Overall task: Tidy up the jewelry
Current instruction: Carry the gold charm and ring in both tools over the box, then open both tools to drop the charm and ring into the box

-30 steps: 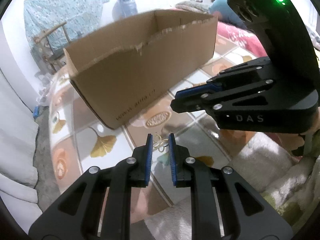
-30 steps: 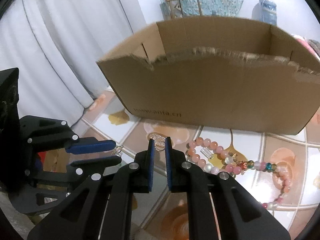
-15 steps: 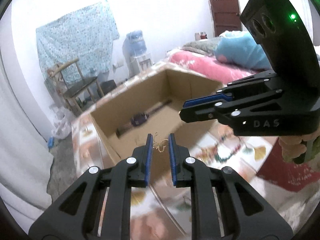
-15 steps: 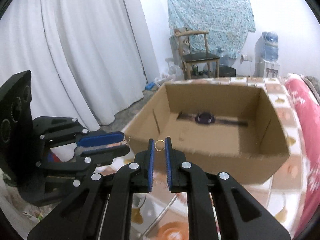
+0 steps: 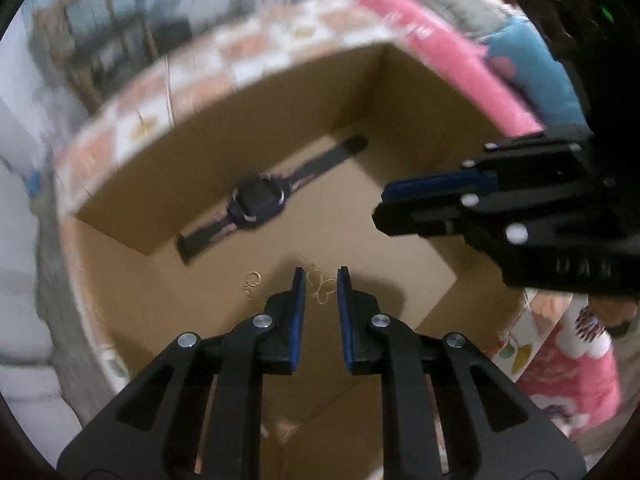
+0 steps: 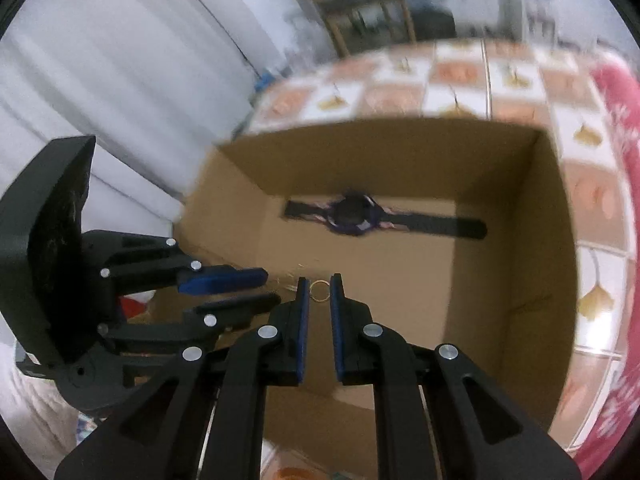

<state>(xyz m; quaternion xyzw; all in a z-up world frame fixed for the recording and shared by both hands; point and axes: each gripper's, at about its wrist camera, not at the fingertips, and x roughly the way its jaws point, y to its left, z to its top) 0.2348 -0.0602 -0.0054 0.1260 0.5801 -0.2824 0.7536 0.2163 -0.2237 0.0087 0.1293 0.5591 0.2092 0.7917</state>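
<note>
Left tongs (image 5: pixel 321 290) pinch a gold wire earring (image 5: pixel 322 289); right tongs (image 6: pixel 319 291) pinch a small gold ring (image 6: pixel 319 291), both above the open brown cardboard box (image 6: pixel 516 240). A dark wristwatch (image 6: pixel 354 219) lies at its far side. Motion blur obscures the surroundings.

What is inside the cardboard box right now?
A dark wristwatch lies flat on the floor of the cardboard box, and a small gold piece lies nearer. The left hand-held gripper and right hand-held gripper cover the near floor.

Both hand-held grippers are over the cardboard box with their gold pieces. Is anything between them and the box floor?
Nothing visible. Below the left hand-held gripper and its gold earring is bare cardboard box floor; likewise under the right hand-held gripper with its gold ring. The wristwatch lies farther back.
</note>
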